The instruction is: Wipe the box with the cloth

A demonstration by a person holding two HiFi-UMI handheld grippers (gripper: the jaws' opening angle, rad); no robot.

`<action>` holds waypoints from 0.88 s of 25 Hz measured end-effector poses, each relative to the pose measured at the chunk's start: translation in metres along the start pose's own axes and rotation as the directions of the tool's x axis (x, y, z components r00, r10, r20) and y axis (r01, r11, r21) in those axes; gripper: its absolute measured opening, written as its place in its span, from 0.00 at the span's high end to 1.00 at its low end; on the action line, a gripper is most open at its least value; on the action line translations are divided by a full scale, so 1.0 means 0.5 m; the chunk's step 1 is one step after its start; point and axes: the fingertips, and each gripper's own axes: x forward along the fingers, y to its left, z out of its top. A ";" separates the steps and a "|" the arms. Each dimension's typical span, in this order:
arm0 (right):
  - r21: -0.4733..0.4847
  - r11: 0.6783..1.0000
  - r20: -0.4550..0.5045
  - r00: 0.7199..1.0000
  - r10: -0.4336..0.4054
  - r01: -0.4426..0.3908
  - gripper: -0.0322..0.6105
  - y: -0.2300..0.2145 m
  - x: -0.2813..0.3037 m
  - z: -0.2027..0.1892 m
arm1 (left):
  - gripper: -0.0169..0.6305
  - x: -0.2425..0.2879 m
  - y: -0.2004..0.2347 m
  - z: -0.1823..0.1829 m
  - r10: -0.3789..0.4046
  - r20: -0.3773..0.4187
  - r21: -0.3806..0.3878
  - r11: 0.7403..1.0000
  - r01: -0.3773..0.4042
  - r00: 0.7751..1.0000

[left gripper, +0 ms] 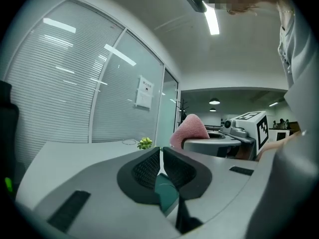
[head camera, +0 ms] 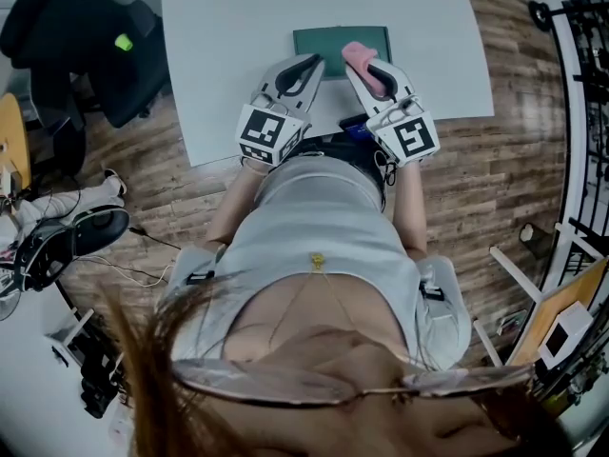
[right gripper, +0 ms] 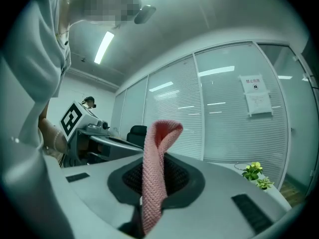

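Pink knitted cloth (right gripper: 152,183) is standing up from the pads of my right gripper (head camera: 366,65), whose jaws I am keeping clamped on it, and it is folding over at its top. I am holding my left gripper (head camera: 309,63) alongside with its jaws pressed together on nothing; only a sliver of the green box (head camera: 328,38) is showing beneath them in the left gripper view. The box is lying flat on the white table (head camera: 228,55), just beyond both gripper tips. Both gripper views are looking out level across the room, so I am judging the cloth to be clear of the box. Securing the cloth is done. Whether any wiping is done I cannot tell, and I am reading the stroke across the box as the part left.
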 end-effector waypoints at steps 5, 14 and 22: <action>-0.024 1.000 0.029 1.000 0.011 -0.010 0.88 0.014 0.004 0.041 | 0.91 -0.017 0.001 0.058 0.005 0.064 0.028 1.000 -0.007 0.998; -0.042 0.999 0.038 0.999 -0.007 0.009 0.88 0.020 0.003 0.060 | 0.91 -0.018 -0.018 0.087 -0.009 0.098 0.038 0.999 0.005 0.995; -0.039 0.999 0.012 1.000 -0.014 0.014 0.88 0.021 0.001 0.044 | 0.91 -0.014 -0.022 0.071 -0.007 0.087 0.031 0.999 0.004 0.996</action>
